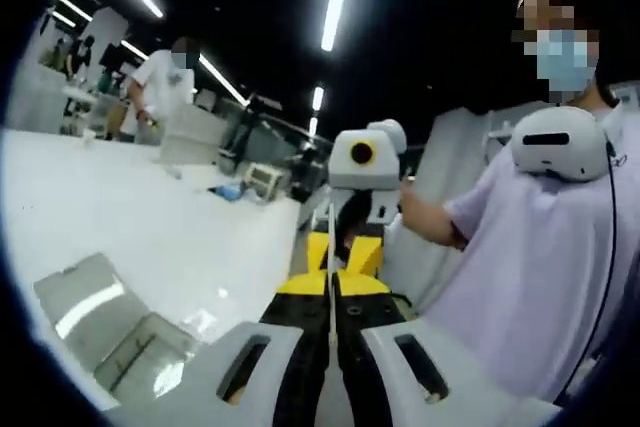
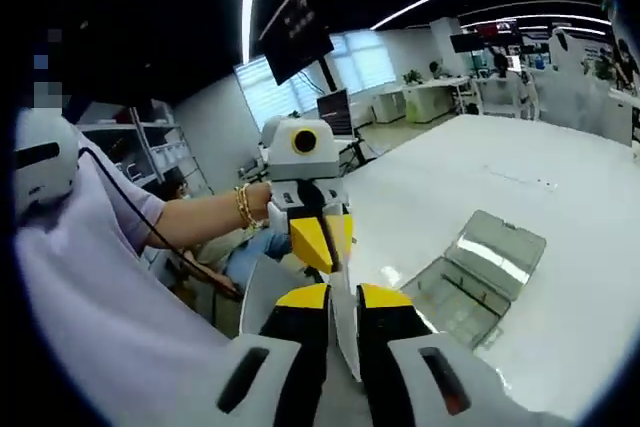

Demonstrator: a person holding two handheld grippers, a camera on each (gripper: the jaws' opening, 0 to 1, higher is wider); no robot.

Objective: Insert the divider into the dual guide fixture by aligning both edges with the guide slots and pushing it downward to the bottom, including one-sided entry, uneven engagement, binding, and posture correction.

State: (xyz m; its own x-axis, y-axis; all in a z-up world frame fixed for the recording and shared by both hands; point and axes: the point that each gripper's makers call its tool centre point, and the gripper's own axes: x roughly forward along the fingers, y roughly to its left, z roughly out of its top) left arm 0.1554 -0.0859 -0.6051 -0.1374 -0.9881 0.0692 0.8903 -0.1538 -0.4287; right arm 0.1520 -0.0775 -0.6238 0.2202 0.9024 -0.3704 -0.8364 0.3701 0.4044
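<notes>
White table [image 2: 560, 197], grippers apparently gripping divider [image 2: 343, 332].

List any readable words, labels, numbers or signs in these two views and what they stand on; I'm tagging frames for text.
No text can be read in either view.
Hanging dark screen: marks too blurred to read.
Clear fixture on the white table: no label seen.
Left tool and right tool, both clamping the thin divider: no markings.

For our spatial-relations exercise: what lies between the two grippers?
The divider, a thin plate seen edge-on, spans from the right gripper to the left gripper, clamped by both, as the right gripper view shows.
</notes>
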